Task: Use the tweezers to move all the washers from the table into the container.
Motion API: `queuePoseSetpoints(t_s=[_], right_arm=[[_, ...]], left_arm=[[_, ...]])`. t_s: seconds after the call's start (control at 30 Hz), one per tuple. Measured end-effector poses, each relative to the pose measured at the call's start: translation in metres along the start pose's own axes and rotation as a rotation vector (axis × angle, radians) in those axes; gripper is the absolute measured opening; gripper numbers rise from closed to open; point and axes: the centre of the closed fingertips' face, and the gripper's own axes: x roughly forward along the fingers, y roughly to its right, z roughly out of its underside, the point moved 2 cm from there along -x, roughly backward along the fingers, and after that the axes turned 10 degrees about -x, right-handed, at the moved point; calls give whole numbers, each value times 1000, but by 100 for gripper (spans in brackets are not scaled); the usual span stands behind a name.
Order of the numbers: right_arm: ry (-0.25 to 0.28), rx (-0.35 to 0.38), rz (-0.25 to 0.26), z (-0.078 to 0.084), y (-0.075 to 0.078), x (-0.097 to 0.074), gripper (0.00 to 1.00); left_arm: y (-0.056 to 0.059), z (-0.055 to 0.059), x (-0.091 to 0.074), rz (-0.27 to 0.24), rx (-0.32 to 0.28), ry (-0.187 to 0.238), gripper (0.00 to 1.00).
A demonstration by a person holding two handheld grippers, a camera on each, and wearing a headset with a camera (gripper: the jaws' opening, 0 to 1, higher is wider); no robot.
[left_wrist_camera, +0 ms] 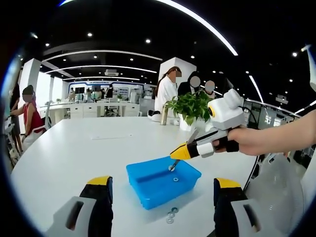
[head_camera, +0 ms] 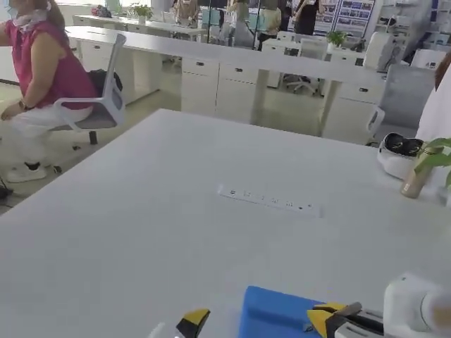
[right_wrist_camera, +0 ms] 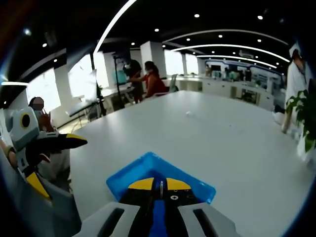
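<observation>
Left gripper view: the left gripper's (left_wrist_camera: pixel 163 182) yellow-tipped fingers stand wide apart and empty over the smooth white surface (left_wrist_camera: pixel 74 148). Small flat metal washers (left_wrist_camera: pixel 171 216) lie between them, just before the shallow, rectangular blue plastic container (left_wrist_camera: pixel 153 195). To the right, the right gripper's (left_wrist_camera: pixel 181 152) fingers are pinched on slim metal tweezers (left_wrist_camera: pixel 174 164), whose long axis slants down-left, tips inside the container's rim near another washer (left_wrist_camera: pixel 176 179).

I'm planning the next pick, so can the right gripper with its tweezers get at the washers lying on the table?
Probably yes. The washers lie on bare table just beside the blue container, uncovered, and the right gripper holds the tweezers over that container, close by.
</observation>
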Motion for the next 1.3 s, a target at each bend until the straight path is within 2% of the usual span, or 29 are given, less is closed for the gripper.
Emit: queuePoseSetpoints(t_s=[0.23,0.47,0.6,1.3], right_arm=[[-8,-7,-7,6,2,5,3],[-37,-15,-30,17,-2,13,3],[-47,-10,-38,22,-4,19,3],[-85,-17,-49,35,-7,26,3]], left_arm=[[-2,0,0,-13,-3,2,85],[-5,-1,-2,-30,-2,6,84],[-6,2,-2,-32,3,-14,83],[-6,4,-3,-26,1,-25,81]])
